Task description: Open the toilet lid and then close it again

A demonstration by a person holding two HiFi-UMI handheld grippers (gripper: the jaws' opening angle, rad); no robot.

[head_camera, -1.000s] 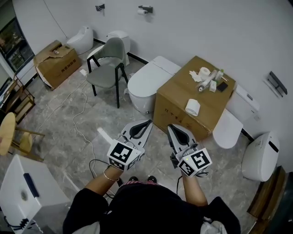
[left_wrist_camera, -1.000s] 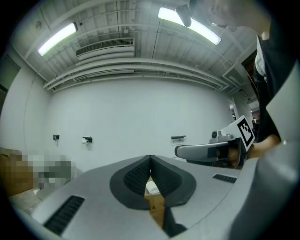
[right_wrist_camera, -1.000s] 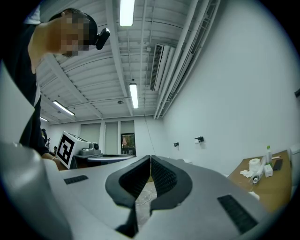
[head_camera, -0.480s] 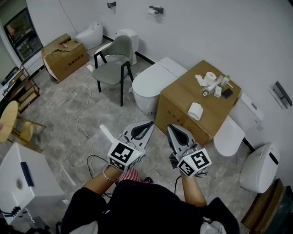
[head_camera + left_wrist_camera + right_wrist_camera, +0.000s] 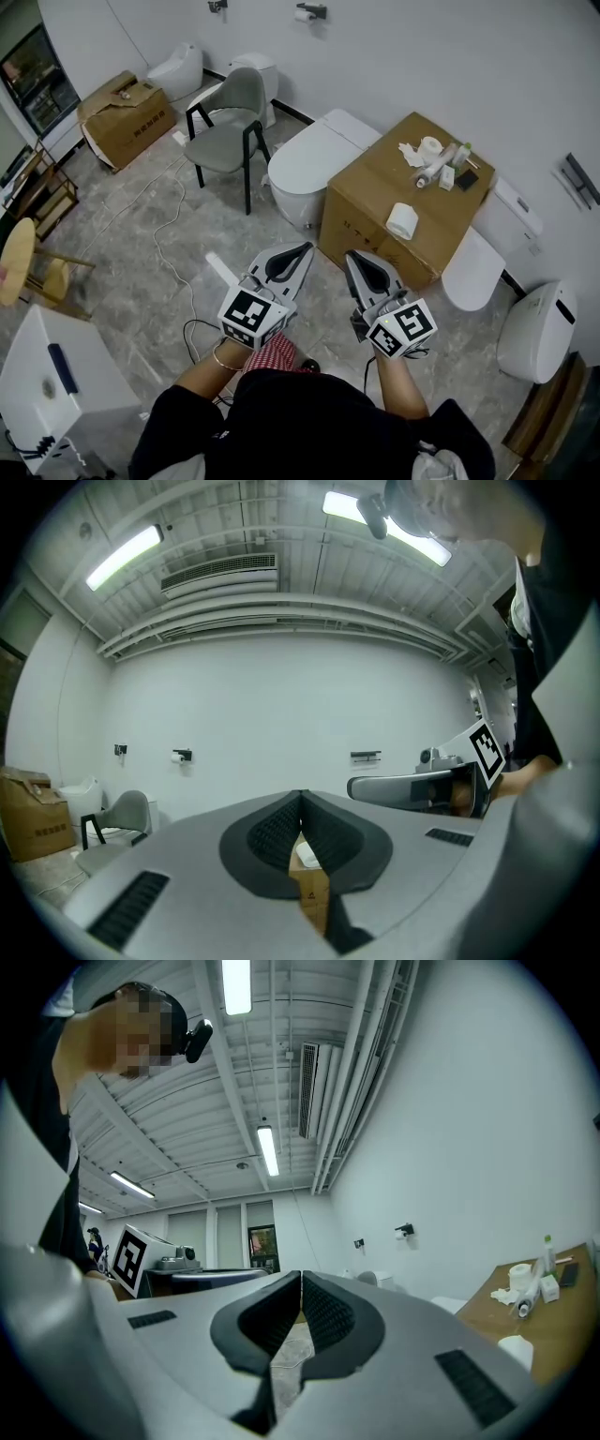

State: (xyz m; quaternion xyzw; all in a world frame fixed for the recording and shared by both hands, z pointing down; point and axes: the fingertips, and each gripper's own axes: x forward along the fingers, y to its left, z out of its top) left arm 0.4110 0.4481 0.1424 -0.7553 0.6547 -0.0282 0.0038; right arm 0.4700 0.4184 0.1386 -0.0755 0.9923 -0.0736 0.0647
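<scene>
1. No brand or word can be read. The cube on the left gripper (image 5: 302, 251) and the one on the right gripper (image 5: 352, 259) bear only black-and-white square patterns.
2. The cardboard box (image 5: 375, 211) at 1 o'clock of the grippers has dark print low on its side. The smaller box (image 5: 127, 117) at 10 o'clock has a printed line too. Both are too small to make out.
3. In the left gripper view the fingers are pressed together at the tips, with nothing pinched. Only a slice of the cardboard box shows through the gap below them.
4. In the right gripper view the fingers likewise meet at the tips and hold nothing; floor shows through the lower gap.
5. In the head view the toilet (image 5: 300, 178) stands at 12 o'clock of the left gripper's tips and 11 o'clock of the right's, apart from both. Its left side sits against the cardboard box.
6. The lid (image 5: 314, 155) lies flat down over the bowl, untouched by either gripper.
7. A paper roll (image 5: 403, 220) lies on the cardboard box, and a chair (image 5: 225, 131) stands at 10 o'clock of the toilet.
</scene>
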